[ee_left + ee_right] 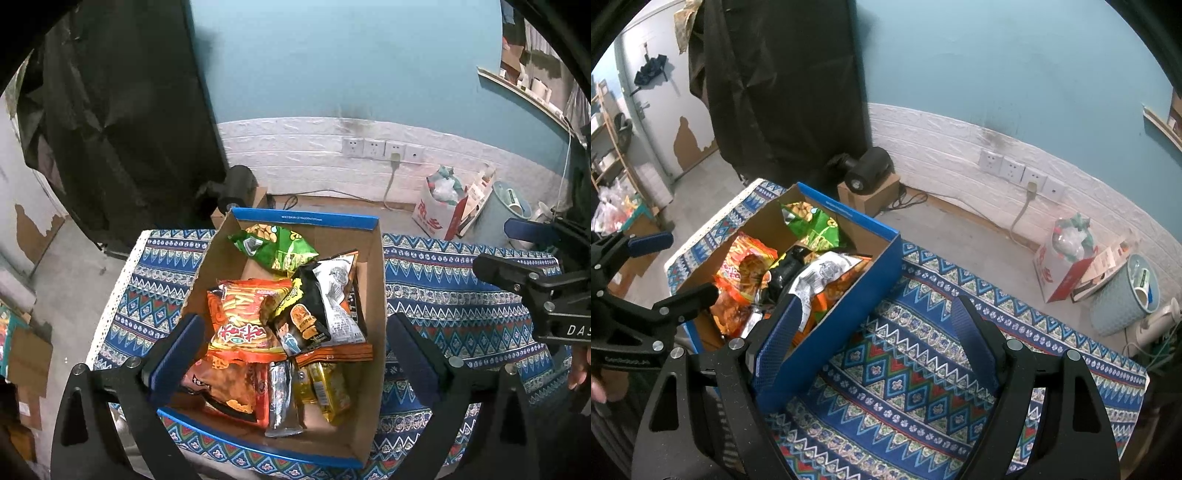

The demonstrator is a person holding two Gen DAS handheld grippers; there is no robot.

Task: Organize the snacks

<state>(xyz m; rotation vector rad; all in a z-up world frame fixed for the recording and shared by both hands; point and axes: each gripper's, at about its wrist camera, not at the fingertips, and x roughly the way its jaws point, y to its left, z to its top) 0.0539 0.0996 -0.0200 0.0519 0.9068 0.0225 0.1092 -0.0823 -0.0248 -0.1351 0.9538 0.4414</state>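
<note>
A blue-rimmed brown cardboard box sits on a counter draped in a blue patterned cloth, crammed with snack packets: a green crinkled bag toward the top of the frame, an orange noodle-snack bag at centre, a black-and-white pouch slumped over it. The left tool hangs above the box's near end at lower centre, its blue-padded jaws spread wide and gripping nothing, apparently poised to pick from the heap. In the right wrist view, the right tool stands open and empty at lower centre, one finger against the box's blue outer wall, the other over bare cloth, seemingly waiting beside it.
</note>
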